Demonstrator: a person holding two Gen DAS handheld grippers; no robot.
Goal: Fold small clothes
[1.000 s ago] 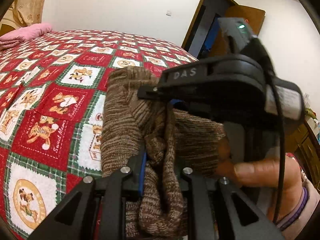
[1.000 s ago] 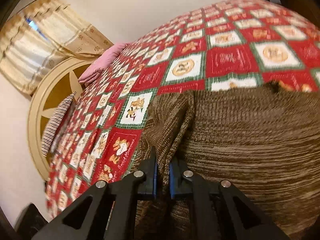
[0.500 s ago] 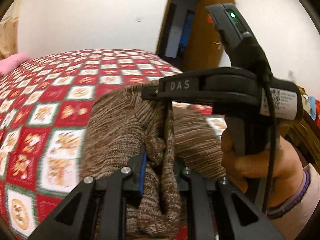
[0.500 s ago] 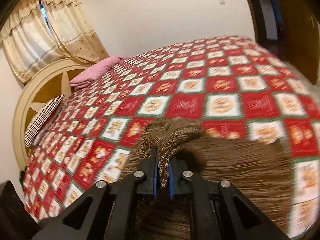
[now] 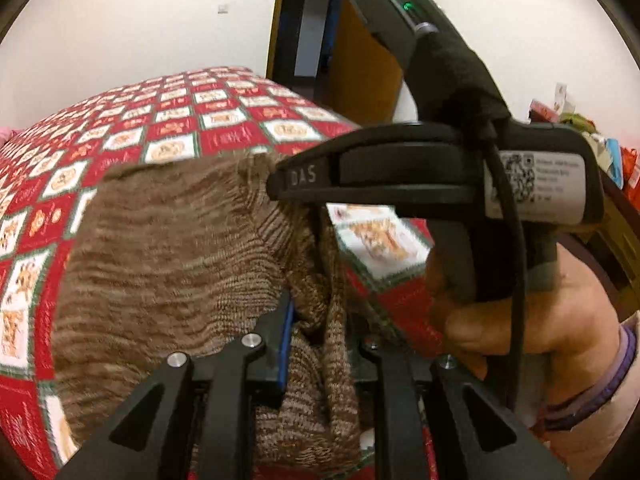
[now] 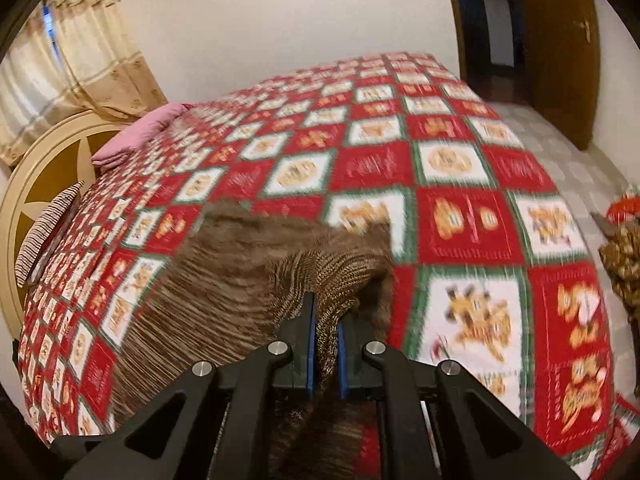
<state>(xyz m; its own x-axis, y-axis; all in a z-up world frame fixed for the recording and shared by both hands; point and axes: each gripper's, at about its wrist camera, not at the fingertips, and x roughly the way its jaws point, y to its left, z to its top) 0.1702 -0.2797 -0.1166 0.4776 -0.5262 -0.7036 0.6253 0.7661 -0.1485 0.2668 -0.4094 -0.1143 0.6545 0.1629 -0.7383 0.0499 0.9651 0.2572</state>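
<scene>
Brown knit sweater [image 5: 168, 264] is pinched by left gripper [image 5: 320, 320] | also clamped in right gripper [image 6: 325, 344] | patchwork bedspread [image 6: 460, 208] is seen beneath

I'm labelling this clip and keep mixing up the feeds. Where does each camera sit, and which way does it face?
Left wrist: on the left tongs, facing the doorway across the bed; shows the right tongs and the right hand.
Right wrist: on the right tongs, facing the headboard and curtains; no hand shows.
Shared: brown knitted garment, clamped by both, on the red checked quilt.
</scene>
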